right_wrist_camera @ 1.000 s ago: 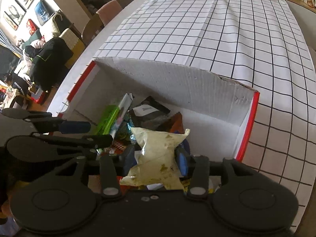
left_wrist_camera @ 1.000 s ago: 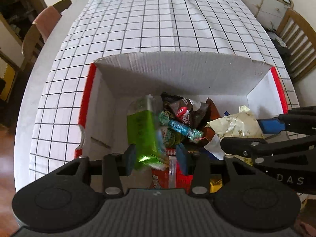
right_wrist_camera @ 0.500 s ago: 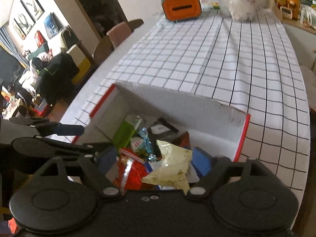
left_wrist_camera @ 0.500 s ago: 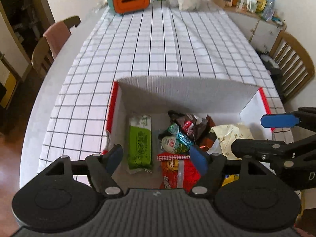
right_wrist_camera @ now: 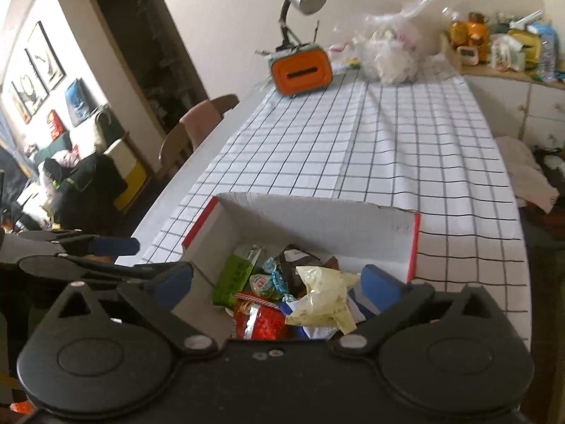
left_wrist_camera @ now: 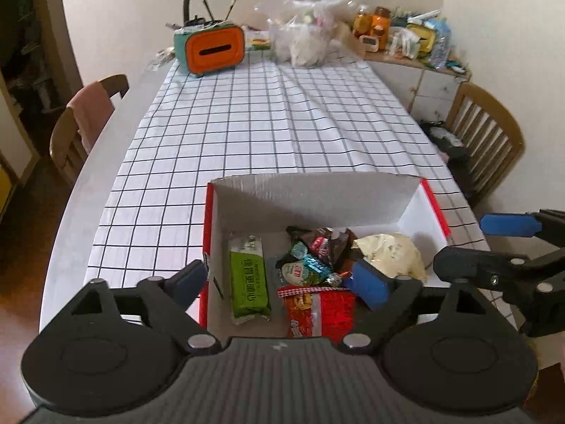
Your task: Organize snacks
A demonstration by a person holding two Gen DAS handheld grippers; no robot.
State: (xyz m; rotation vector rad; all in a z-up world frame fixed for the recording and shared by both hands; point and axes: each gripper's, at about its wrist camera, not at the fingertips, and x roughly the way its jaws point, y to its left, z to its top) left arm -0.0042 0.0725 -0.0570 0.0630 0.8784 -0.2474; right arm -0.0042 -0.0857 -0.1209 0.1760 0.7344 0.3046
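A red-and-white cardboard box (left_wrist_camera: 310,198) (right_wrist_camera: 317,219) stands on the checked tablecloth near my edge of the table. In it lie a green packet (left_wrist_camera: 249,282) (right_wrist_camera: 235,275), a pale yellow bag (left_wrist_camera: 392,254) (right_wrist_camera: 325,293), a red packet (left_wrist_camera: 317,309) (right_wrist_camera: 263,321) and several small wrapped candies (left_wrist_camera: 303,268). My left gripper (left_wrist_camera: 279,282) hovers above the box's near side, its jaws opening wide and holding nothing. Beside it my right gripper (right_wrist_camera: 277,282) (left_wrist_camera: 494,243) is also above the box, jaws opening, with the pale bag lying loose below them.
An orange tissue box (left_wrist_camera: 215,49) with a desk lamp behind it and a clear plastic bag (left_wrist_camera: 303,35) stand at the table's far end. Wooden chairs flank the table, one left (left_wrist_camera: 88,120) and one right (left_wrist_camera: 483,134). A cluttered sideboard (left_wrist_camera: 406,35) sits far right.
The left gripper let go of the green packet and the right let go of the pale bag; both now lie in the box. Both grippers opened wide, rose and drew back.
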